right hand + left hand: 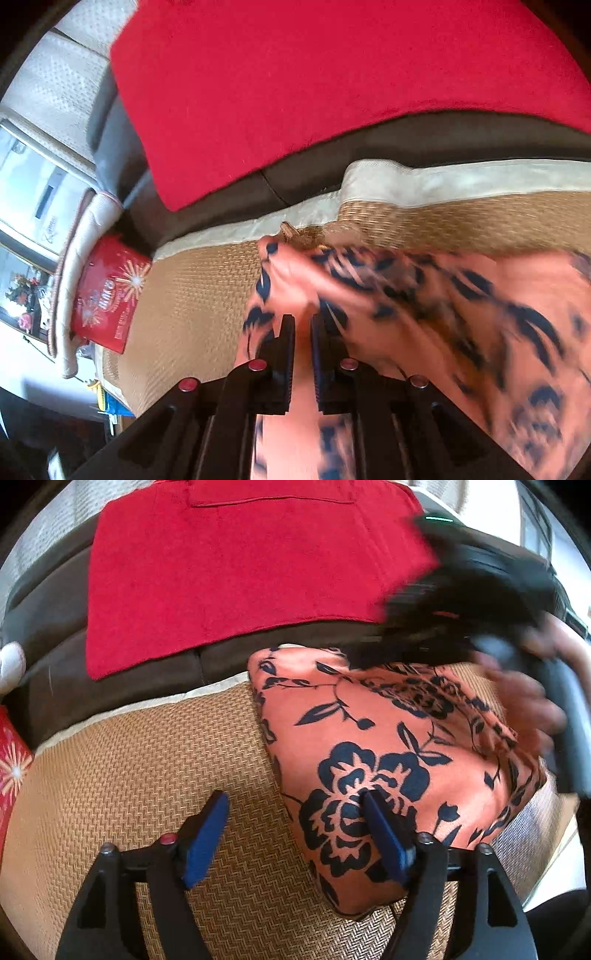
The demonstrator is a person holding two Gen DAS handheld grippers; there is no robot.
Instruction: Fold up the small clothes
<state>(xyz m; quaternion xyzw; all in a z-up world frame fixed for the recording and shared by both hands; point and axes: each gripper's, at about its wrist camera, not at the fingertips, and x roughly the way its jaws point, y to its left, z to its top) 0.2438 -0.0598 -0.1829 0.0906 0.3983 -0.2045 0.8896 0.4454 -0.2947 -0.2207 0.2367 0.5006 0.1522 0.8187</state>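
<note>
- The orange floral garment sits in the right half of the left wrist frame, on the woven mat over the seat cushion. It looks partly folded already, roughly a slanted block running from upper left to lower right.
- The right gripper is the one with hold of it: in its own view the jaws are nearly closed with a bunch of orange cloth pinched between them, and the fabric streams off to the right of the frame, blurred. In the left wrist view that gripper is only a dark smear at upper right, over the far top edge of the garment.
- The left gripper has its jaws wide open, holding nothing. Its right blue pad sits over the near lower edge of the garment, the left pad over bare mat.
- So the cloth lies ahead and to the right of the left jaws, and my guess is that any grab there needs a shift right.
- Further out: a red towel on the dark sofa back at the top, and a red box at mid-left of the right wrist frame.
</note>
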